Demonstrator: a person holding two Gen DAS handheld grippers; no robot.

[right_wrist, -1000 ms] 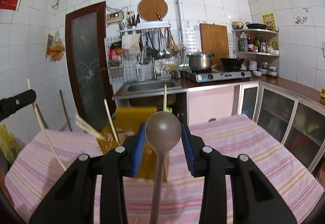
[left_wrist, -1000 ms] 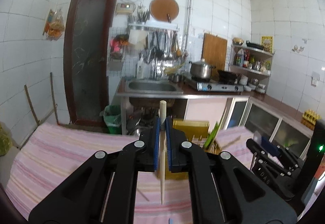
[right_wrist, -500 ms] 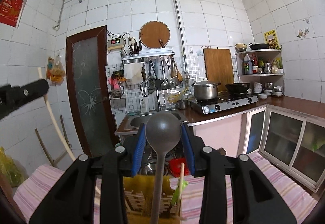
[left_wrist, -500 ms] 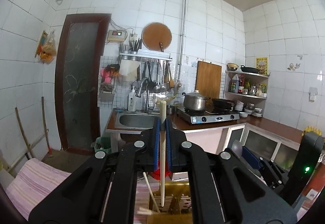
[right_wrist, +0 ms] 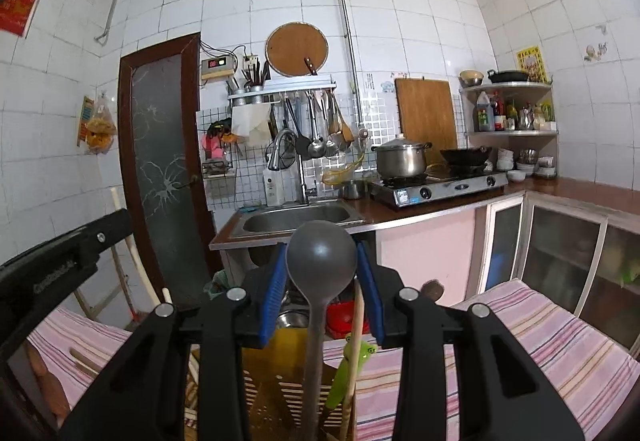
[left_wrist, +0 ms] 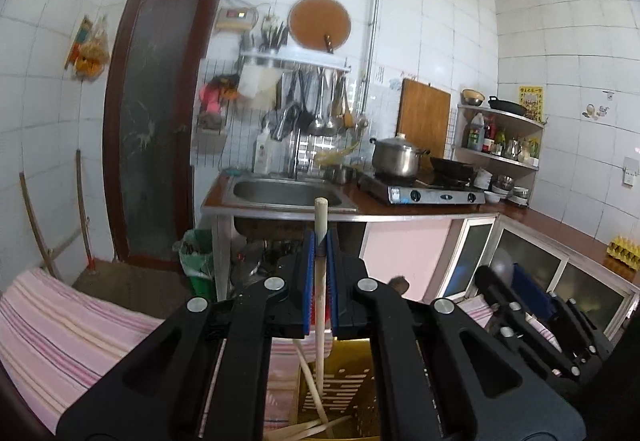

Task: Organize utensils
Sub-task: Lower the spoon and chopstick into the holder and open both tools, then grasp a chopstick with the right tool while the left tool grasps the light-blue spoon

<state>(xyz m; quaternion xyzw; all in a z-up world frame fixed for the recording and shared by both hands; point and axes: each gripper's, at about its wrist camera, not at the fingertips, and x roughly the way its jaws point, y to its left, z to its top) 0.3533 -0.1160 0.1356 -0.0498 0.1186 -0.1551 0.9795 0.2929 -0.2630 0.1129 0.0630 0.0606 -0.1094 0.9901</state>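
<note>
Both grippers have swung over the yellow utensil basket (right_wrist: pixel 276 385) now. Left gripper (left_wrist: pixel 319 281) jaws pinch a stiff, light chopstick (left_wrist: pixel 320 225) mid-length; right gripper (right_wrist: pixel 322 293) jaws clamp the grey spoon (right_wrist: pixel 321 261) bowl, probably slippery, handle hanging below the jaws.

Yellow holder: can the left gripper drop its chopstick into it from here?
Probably yes. The left gripper is shut on the chopstick, whose lower end hangs over the open top of the yellow holder. Nothing blocks the way, though other chopsticks already lean inside.
</note>
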